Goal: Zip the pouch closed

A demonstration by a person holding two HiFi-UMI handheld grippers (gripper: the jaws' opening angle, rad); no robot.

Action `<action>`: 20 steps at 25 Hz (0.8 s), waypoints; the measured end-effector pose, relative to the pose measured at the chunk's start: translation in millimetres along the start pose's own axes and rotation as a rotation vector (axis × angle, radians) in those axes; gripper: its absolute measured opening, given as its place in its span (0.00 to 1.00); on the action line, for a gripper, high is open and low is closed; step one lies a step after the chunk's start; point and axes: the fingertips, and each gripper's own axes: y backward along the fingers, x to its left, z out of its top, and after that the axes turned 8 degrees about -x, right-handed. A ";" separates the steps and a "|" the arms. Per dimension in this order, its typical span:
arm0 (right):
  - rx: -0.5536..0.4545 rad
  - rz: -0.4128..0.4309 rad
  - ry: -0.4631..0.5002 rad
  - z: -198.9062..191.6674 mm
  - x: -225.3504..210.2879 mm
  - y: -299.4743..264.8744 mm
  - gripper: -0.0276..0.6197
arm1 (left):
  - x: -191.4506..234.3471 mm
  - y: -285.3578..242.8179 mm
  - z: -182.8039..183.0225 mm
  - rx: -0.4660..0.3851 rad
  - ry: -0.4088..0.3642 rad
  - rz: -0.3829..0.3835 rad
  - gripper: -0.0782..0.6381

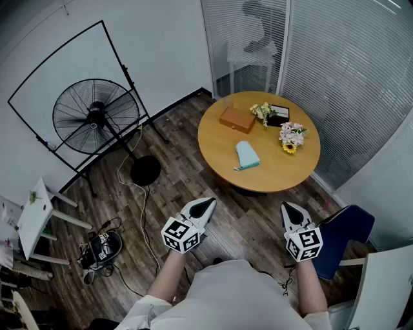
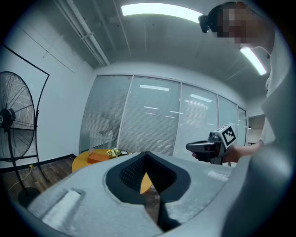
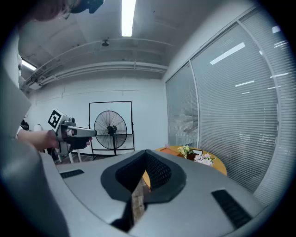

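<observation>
The round wooden surface [image 1: 271,175] stands well ahead of the person. The left hand-held gripper [image 1: 206,203] and the right hand-held gripper [image 1: 288,207] are both closed on nothing, well apart from it. The light-blue pouch [image 1: 247,155] lies untouched near the surface's front edge. Its zip is too small to read, and the zipping looks not yet begun.

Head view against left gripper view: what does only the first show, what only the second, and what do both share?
Only the head view shows the light blue fabric pouch lying on the round wooden table, and the dark blue chair. Only the left gripper view shows the long ceiling lamp. Both show the table, the flat orange-brown box, the black standing fan and the right gripper, which is shut.
</observation>
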 end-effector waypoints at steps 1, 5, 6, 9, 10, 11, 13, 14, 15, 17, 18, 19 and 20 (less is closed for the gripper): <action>0.000 0.002 0.001 1.3 2.9 1.1 0.05 | -0.2 2.3 0.4 0.000 0.002 0.000 0.13; 0.002 0.007 0.004 3.7 9.4 2.6 0.05 | -0.2 7.0 0.6 0.000 0.009 0.001 0.13; 0.002 0.008 0.004 3.2 9.8 2.5 0.05 | -0.2 7.0 -0.2 0.000 0.011 0.001 0.13; 0.004 0.012 0.004 1.1 11.3 3.2 0.05 | -1.9 7.9 -3.2 0.000 0.014 -0.002 0.13; 0.006 0.012 0.003 0.5 12.3 3.5 0.05 | -2.8 8.6 -4.0 0.000 0.015 -0.004 0.13; 0.007 0.013 0.001 0.0 13.5 3.7 0.05 | -3.5 9.3 -4.7 0.002 0.015 -0.008 0.13; 0.006 0.014 -0.005 0.5 16.1 3.1 0.05 | -3.8 10.3 -5.2 0.004 0.015 -0.014 0.13; 0.003 0.014 -0.007 1.8 17.6 2.4 0.05 | -3.3 10.5 -4.5 0.004 0.013 -0.015 0.13; -0.002 0.015 -0.008 3.5 19.1 1.6 0.05 | -2.3 10.7 -3.5 0.004 0.010 -0.015 0.13; -0.007 0.014 -0.008 5.3 21.8 0.0 0.05 | 0.7 11.8 -2.4 0.004 0.002 -0.008 0.13; -0.006 0.014 -0.009 4.5 23.3 -0.7 0.05 | 2.3 12.9 -2.6 0.002 -0.004 -0.003 0.13; -0.002 0.014 -0.011 2.9 24.9 -1.4 0.05 | 3.7 14.3 -2.9 -0.001 -0.008 -0.001 0.13; 0.003 0.014 -0.012 1.3 26.5 -2.2 0.05 | 4.9 15.8 -2.9 -0.006 -0.011 -0.001 0.14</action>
